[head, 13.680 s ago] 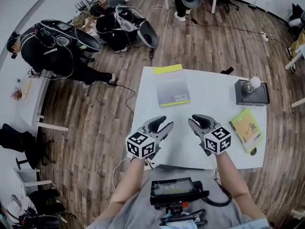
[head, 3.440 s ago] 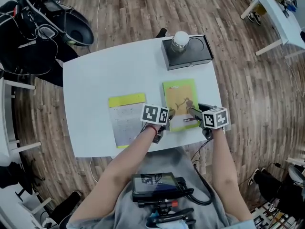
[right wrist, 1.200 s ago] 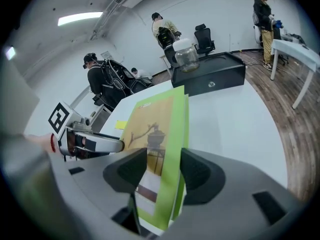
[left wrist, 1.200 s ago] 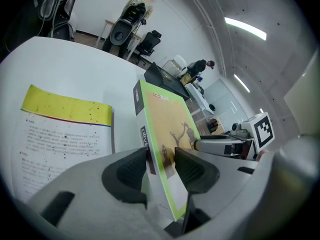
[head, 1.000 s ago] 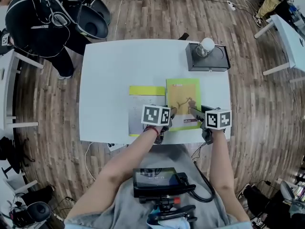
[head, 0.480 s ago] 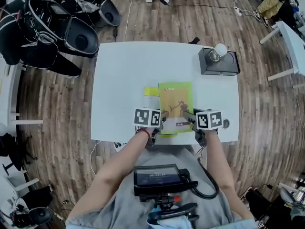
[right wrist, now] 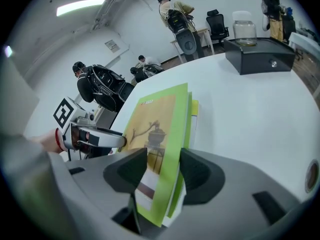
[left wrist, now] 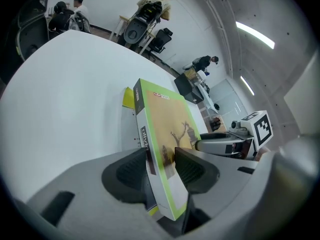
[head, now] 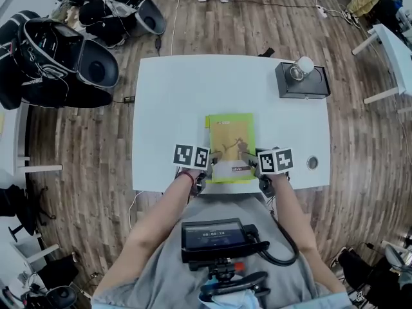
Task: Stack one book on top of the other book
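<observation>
A green book with a tan cover [head: 230,145] is gripped at its near end from both sides. My left gripper [head: 207,167] is shut on its left edge and my right gripper [head: 253,159] on its right edge. In the left gripper view the green book [left wrist: 165,134] stands between the left gripper's [left wrist: 160,171] pads, and the right gripper [left wrist: 220,145] shows beyond it. The right gripper view shows the green book [right wrist: 155,124] clamped in the right gripper [right wrist: 162,174]. The yellow book [head: 207,121] lies beneath it on the table, only a thin strip showing. I cannot tell whether the two books touch.
The white table [head: 174,95] bears a black box [head: 302,81] with a glass jar on it at the far right corner, and has a small round hole [head: 312,163] near the right edge. Chairs, bags and people stand on the wooden floor around.
Both grippers have carried the green book leftward over the yellow book, which went from half showing to almost fully covered. The grip has not changed.
</observation>
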{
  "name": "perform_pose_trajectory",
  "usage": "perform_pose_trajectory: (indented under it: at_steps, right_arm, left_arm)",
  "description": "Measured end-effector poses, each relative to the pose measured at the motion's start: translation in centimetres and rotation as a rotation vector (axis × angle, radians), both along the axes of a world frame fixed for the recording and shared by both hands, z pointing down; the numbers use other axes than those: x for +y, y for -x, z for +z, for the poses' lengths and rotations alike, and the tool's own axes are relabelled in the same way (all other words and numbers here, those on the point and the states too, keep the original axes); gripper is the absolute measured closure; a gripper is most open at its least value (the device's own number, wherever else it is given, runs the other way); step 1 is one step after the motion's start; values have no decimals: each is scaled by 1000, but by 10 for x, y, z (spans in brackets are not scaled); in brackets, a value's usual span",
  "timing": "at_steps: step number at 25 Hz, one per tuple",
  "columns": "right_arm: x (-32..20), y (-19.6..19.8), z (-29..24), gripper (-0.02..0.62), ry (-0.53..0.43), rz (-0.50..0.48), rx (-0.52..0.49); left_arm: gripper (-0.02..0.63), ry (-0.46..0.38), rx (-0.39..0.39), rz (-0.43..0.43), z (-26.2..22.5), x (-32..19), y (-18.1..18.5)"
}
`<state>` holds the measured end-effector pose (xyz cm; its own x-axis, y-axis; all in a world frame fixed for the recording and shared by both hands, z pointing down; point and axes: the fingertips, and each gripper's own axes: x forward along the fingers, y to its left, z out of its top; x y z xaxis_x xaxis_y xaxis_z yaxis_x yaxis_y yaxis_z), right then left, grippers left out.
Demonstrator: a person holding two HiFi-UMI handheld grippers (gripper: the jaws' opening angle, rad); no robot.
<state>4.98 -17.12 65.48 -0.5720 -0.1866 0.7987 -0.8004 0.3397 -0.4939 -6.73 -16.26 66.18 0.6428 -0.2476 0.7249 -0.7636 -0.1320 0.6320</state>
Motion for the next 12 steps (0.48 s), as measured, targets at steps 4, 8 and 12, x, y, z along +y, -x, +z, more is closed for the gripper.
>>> perform_pose_trajectory:
  at_steps: [4,8,12]
  right_arm:
    - [12,10,4,380,13,-1,-8]
    - [16,15,9,380,18,-10,-1]
    - [18,13,17,382,23,-26,24]
  left_arm:
    - [419,9,3,37,4,5,11]
    - [419,20,-4,48,9,9,16]
    - [419,24,-11,72,17,10,14]
